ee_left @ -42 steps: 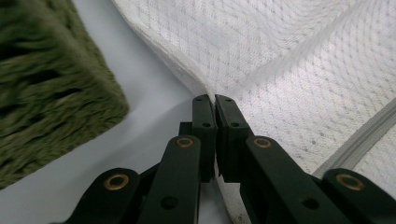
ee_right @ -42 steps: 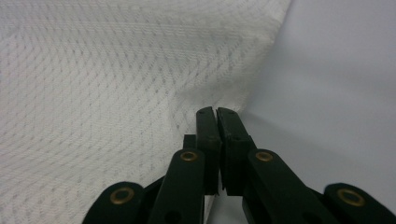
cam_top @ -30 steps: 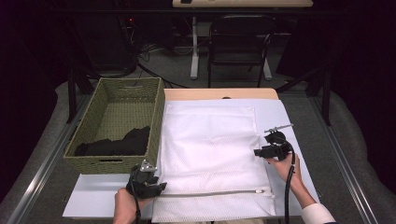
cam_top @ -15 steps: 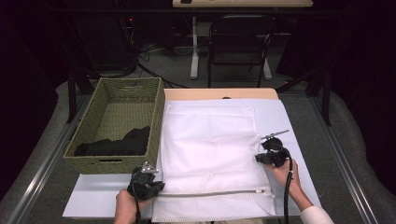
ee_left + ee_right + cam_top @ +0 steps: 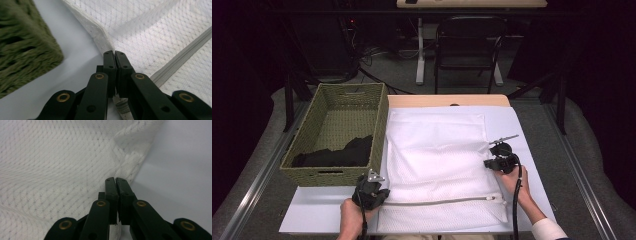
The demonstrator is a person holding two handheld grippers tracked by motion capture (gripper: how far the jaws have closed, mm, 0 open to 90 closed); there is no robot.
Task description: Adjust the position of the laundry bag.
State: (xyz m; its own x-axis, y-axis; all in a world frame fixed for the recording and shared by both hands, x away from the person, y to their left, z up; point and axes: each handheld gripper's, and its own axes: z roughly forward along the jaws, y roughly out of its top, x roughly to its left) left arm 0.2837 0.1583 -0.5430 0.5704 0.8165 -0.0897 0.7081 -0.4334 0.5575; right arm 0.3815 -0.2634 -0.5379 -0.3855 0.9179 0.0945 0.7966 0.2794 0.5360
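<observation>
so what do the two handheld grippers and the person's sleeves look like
Both are black: the left gripper carries a grey three-cornered plate on top, the right gripper a thin metal rod. A black cable trails from each. Close up, brass-coloured rivets dot the linkages behind the flat black jaws. A white cuff shows at the right wrist.

Table brightly lit, room beyond dark — basket close-up blurred, perhaps by motion.
</observation>
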